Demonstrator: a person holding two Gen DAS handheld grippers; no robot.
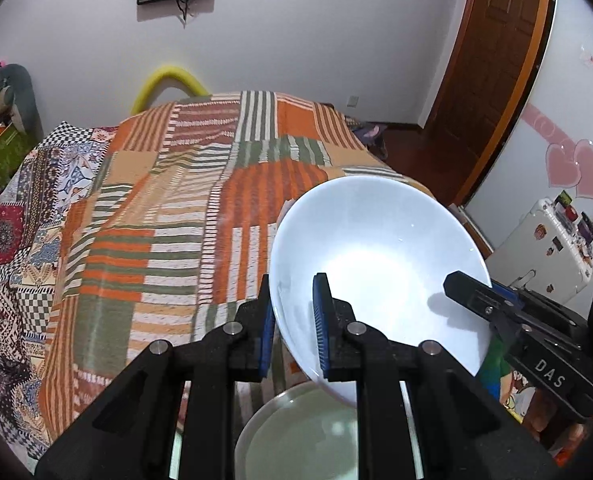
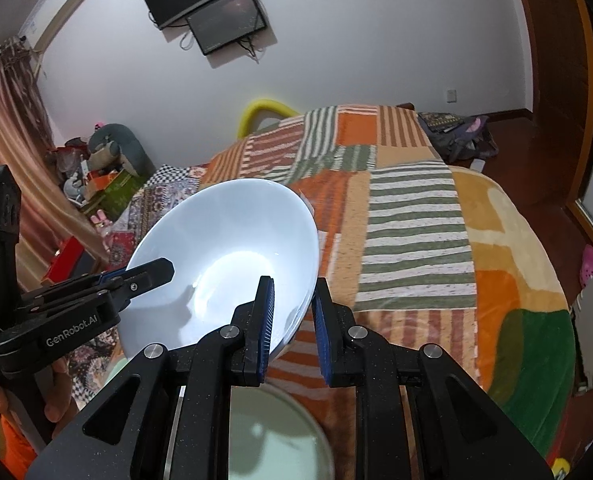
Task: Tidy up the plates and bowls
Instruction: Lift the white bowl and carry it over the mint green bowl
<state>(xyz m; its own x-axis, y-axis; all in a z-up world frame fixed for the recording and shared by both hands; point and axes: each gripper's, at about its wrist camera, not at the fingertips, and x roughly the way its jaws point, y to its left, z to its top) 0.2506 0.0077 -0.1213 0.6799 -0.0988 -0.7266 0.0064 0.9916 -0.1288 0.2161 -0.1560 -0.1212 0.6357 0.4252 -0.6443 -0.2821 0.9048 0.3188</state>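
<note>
**White bowl pinched at both rims, held above a pale plate**

The bed (image 1: 184, 208) fills most of what I see ahead, covered by a patchwork blanket (image 2: 412, 232) of orange, green and cream stripes, with a checkered and flowered quilt (image 1: 28, 216) lying along its left side. A yellow padded arch (image 1: 168, 80) rises behind the far end of the bed, against the white wall.

I hold the white bowl (image 1: 380, 256) up in the air over the near edge of the bed, tilted so its hollow faces me. It hangs between my two tools, one on each side of its rim.

Below the bowl, at the bottom of both views, lies a pale greenish plate (image 1: 296, 436), flat and blurred. The bowl's lowest edge overlaps it in the picture; I cannot tell whether they touch.

My left gripper (image 1: 294, 328) pinches the bowl's left rim: one blue pad sits inside the bowl, the other outside against its wall. My right gripper (image 2: 292, 320) pinches the opposite rim the same way, inner pad on the white inside, outer pad behind the edge. Each tool shows in the other's view, clamped over the rim.
</note>
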